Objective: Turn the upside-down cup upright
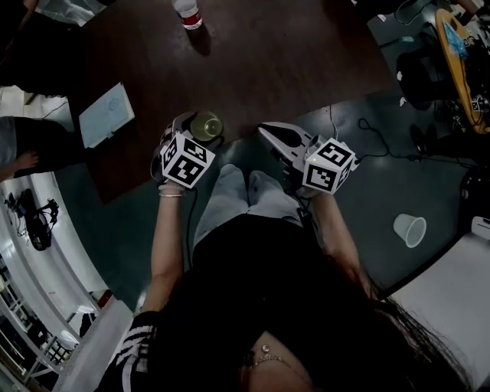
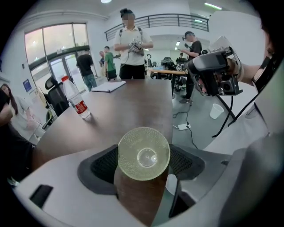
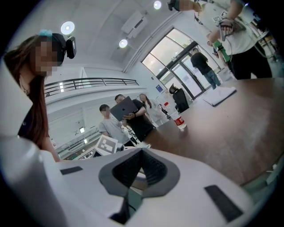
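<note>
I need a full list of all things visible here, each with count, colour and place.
table: one, dark brown, straight ahead
upside-down cup: one, pale yellow, on the table's near edge
water bottle: one, clear with red label, table's far end
notebook: one, pale, table's left edge
plastic cup: one, white, floor at right
bystanders: several, beyond the table
left tongs: one, white, around the upside-down cup; contact unclear
right tongs: one, white, right of the upside-down cup, shut, empty
</note>
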Tool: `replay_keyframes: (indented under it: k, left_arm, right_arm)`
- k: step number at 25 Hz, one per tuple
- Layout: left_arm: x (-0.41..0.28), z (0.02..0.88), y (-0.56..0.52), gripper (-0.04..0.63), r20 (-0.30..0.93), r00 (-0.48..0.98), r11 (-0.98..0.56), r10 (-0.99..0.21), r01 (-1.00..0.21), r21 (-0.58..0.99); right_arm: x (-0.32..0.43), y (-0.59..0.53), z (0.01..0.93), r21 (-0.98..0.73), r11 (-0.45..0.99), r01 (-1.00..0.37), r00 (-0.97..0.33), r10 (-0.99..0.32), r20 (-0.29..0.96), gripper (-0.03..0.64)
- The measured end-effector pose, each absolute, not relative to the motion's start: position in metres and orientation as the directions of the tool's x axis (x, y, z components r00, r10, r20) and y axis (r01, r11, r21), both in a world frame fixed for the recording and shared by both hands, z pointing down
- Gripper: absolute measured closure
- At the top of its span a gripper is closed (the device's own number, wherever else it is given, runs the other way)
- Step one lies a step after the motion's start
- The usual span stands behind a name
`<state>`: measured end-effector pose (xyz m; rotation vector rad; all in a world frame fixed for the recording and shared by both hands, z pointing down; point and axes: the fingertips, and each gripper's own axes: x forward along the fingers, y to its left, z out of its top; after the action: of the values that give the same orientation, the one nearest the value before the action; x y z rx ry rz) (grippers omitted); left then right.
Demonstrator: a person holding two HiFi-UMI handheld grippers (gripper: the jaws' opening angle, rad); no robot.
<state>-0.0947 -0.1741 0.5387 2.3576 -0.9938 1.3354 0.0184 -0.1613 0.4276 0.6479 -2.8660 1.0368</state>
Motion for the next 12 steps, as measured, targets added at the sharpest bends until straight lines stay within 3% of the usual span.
replay_keyframes:
  k: [12]
  left_arm:
    - [-0.0890,0.5379,-0.1794,0.232,0.814,0.359,-0.736,-0.457,-0.667,-0.119]
  right_arm:
    - [0.0155,-0.1611,0.4218,-0.605,0.706,-0.368,-0.923,-0.357,0.145,0.600]
